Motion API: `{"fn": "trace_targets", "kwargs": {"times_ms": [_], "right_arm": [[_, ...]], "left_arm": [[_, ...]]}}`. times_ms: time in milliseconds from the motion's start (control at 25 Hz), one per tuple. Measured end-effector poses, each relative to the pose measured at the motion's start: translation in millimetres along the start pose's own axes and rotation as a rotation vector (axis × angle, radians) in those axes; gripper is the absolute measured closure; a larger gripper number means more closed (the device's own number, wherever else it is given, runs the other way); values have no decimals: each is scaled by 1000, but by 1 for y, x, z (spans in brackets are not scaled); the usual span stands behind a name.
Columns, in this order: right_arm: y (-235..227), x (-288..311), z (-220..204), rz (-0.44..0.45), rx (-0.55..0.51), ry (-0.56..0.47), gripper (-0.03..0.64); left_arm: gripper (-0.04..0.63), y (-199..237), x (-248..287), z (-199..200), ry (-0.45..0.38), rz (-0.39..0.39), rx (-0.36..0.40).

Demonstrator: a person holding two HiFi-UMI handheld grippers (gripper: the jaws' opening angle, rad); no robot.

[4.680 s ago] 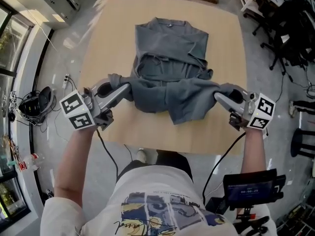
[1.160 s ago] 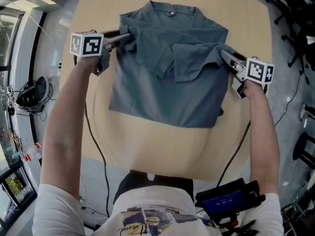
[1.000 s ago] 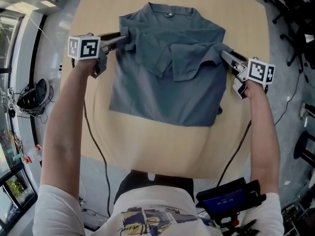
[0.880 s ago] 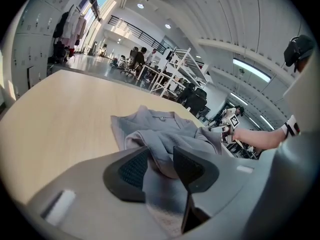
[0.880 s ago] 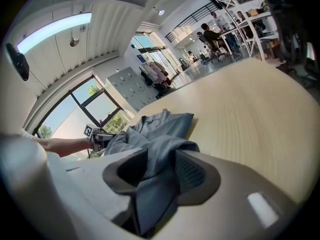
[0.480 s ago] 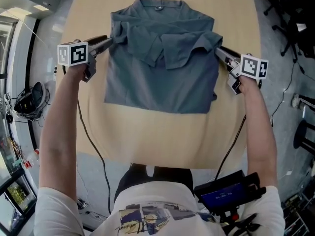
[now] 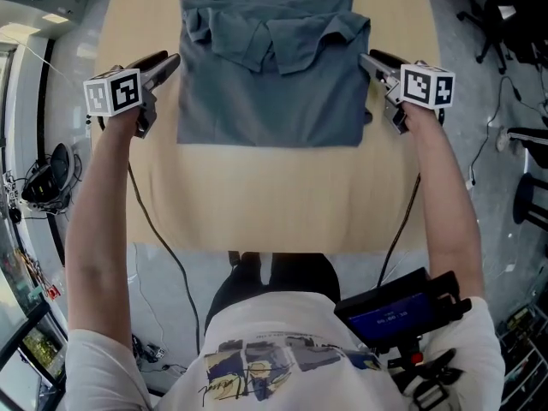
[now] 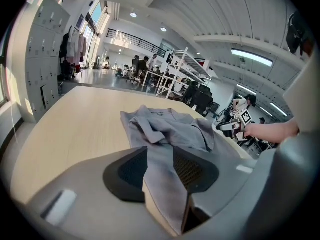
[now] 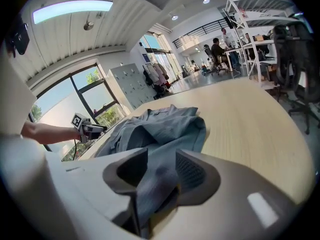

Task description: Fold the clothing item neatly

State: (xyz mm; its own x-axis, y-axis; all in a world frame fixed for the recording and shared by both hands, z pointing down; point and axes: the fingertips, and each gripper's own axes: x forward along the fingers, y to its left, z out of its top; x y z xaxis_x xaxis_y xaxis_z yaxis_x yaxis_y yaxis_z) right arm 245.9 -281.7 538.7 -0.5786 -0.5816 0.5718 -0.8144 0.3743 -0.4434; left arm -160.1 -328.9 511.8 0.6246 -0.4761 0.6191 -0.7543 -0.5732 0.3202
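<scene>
A grey-blue collared shirt (image 7: 270,92) lies folded in half on the light wooden table (image 7: 257,195), collar at the far side and sleeves crossed on top. My left gripper (image 7: 171,58) is at the shirt's left edge, and its own view shows a strip of cloth (image 8: 165,129) running between the jaws. My right gripper (image 7: 366,56) is at the right edge, where bunched cloth (image 9: 155,124) sits pinched between its pads. Both grippers are shut on the shirt's side edges, low over the table.
The table's near edge (image 7: 257,248) runs in front of the person. Black office chairs (image 7: 505,7) stand on the floor to the right, and a dark bag (image 7: 38,174) lies on the floor to the left. Shelving (image 8: 175,74) and people are in the background.
Since the earliest frame the shirt's lower half has been carried up over the upper half. Over the last second both grippers kept to the shirt's sides, and the shirt lies flatter and higher in view.
</scene>
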Motion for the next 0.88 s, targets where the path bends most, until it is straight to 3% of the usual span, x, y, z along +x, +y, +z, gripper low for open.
{"fn": "trace_targets", "kwargs": {"times_ms": [160,280,440,720,880], "right_arm": [[16,-11,-10,-24,-27,2,454],[31,-20,-17,-38,-66,9,454],[55,-36,-26,-69,-147,17,454],[128,-74,-73,-95,-258,56,454],[185,-99,-102,-95,-295,35,454]], "left_arm": [[423,-22,-11,-11,-16,28,41],[425,-33,-23,-21,-9,72,117],[425,-62,-43,-25,-30,70,199],[431,-139,-104,-36,-121,-18,301],[437,-177,-156,-53,-203,-81,296]]}}
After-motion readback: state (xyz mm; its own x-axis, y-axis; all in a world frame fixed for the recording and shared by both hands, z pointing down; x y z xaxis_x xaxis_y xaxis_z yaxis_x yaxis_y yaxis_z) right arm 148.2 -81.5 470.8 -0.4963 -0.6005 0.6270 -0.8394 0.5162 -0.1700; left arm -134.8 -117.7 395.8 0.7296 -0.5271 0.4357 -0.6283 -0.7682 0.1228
